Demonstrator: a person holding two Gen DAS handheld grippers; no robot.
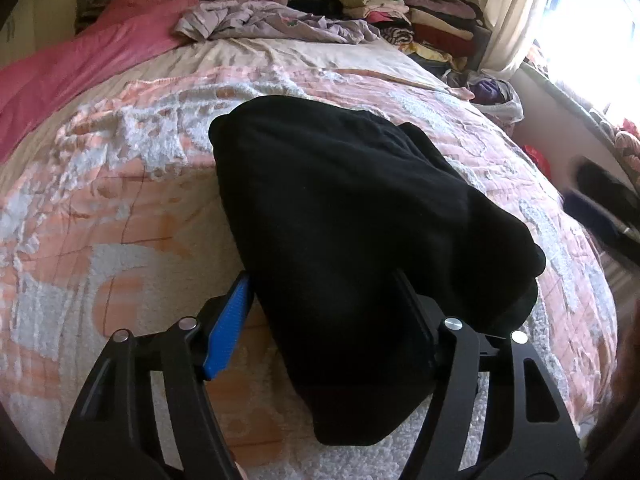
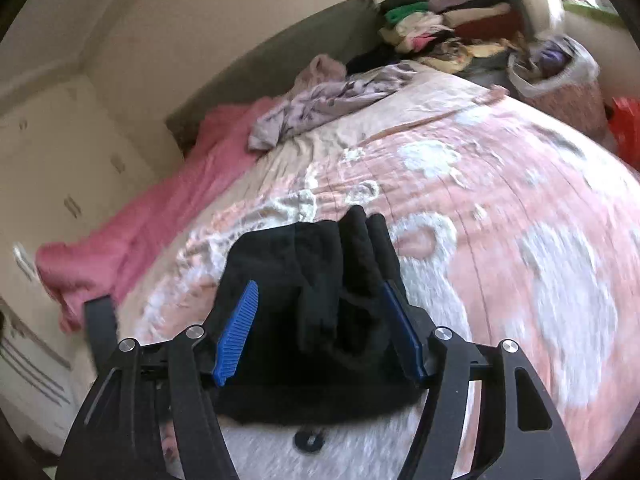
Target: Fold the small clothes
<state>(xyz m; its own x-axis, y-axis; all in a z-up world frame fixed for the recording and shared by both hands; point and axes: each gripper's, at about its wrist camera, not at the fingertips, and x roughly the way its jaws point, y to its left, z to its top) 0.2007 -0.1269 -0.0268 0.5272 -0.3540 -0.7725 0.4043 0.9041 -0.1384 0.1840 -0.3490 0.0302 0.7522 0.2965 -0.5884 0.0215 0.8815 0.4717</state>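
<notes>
A black garment (image 1: 344, 216) lies folded on the pink and white bedspread (image 1: 120, 208). My left gripper (image 1: 324, 280) is open, its blue pads wide apart on either side of the garment's near end, which lies between and partly over the fingers. In the right wrist view the same black garment (image 2: 320, 300) lies bunched between the spread fingers of my right gripper (image 2: 320, 292), which is open too. The garment hides part of each right-hand pad. The right gripper shows blurred at the right edge of the left wrist view (image 1: 604, 204).
A crumpled lilac garment (image 1: 264, 20) and a pink blanket (image 1: 80, 52) lie at the head of the bed. Stacks of folded clothes (image 1: 412, 16) stand at the far right corner. A basket of laundry (image 2: 560, 80) sits beside the bed. A bright window (image 1: 600, 32) is at the right.
</notes>
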